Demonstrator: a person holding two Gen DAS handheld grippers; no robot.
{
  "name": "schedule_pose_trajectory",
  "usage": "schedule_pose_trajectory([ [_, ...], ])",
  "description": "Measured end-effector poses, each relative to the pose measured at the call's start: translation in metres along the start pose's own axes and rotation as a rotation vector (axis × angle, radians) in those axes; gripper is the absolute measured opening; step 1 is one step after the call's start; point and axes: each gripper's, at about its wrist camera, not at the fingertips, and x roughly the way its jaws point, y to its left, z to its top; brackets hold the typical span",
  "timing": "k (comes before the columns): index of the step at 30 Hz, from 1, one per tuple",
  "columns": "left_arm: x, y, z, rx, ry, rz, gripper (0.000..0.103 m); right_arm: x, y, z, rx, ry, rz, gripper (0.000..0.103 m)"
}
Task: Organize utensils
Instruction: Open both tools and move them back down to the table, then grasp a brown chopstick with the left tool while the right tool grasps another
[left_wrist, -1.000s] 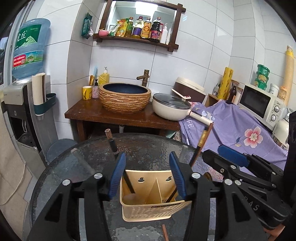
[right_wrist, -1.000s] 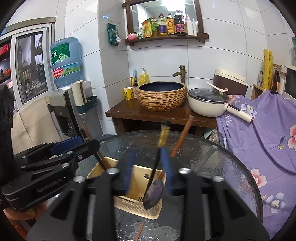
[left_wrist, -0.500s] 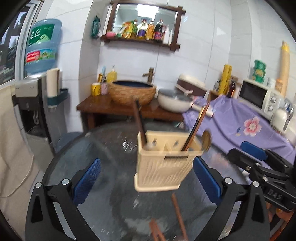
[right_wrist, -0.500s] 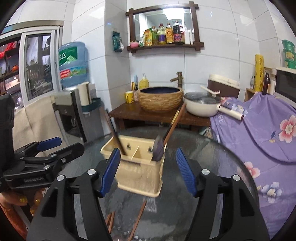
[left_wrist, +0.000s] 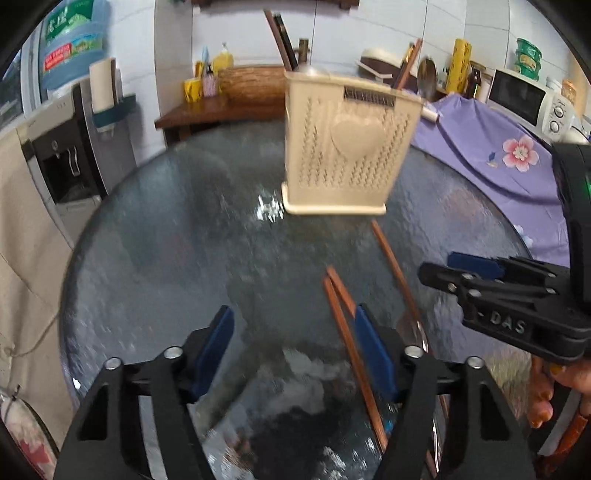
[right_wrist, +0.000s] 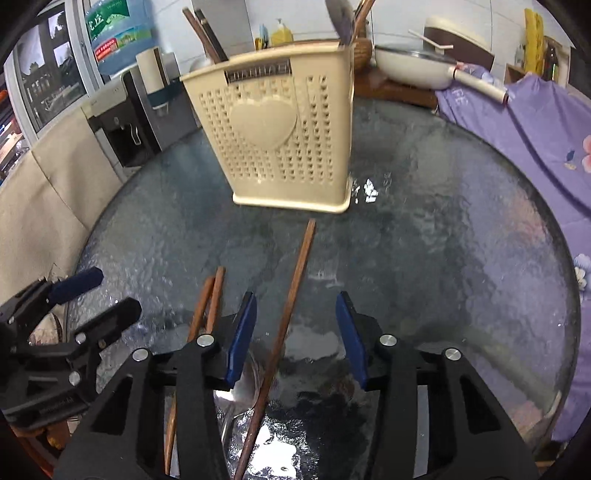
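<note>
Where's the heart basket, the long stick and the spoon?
Basket (right_wrist: 273, 140): right wrist view, front wall by the heart.
Long stick (right_wrist: 295, 280): right wrist view, mid-shaft.
Spoon (right_wrist: 242, 387): right wrist view, shiny bowl on the glass table.

Both grippers matte black, angular plastic frames with triangular cutouts. Left gripper (left_wrist: 293, 341) and right gripper (right_wrist: 299, 332): blue pads on finger insides, silver screw heads at linkage joints. Right gripper's side, seen from left wrist view, carries raised "DAS" lettering, start cut off, and a small green light on its body. Fingers (left_wrist: 546, 402) below it, nails possibly orange-painted; blurry.
</note>
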Motion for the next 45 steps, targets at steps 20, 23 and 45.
schedule_pose_trajectory([
  [20, 0.016, -0.035, -0.034, 0.072, 0.101, -0.053, 0.037, 0.018, 0.006, -0.006, 0.0, 0.05, -0.022, 0.043],
  [23, 0.017, -0.034, -0.036, 0.071, 0.114, -0.051, 0.035, 0.02, 0.006, -0.004, -0.003, 0.057, -0.019, 0.043],
  [45, 0.023, -0.021, -0.028, 0.071, 0.127, -0.026, 0.026, 0.028, -0.006, -0.005, -0.055, 0.106, -0.041, 0.017],
])
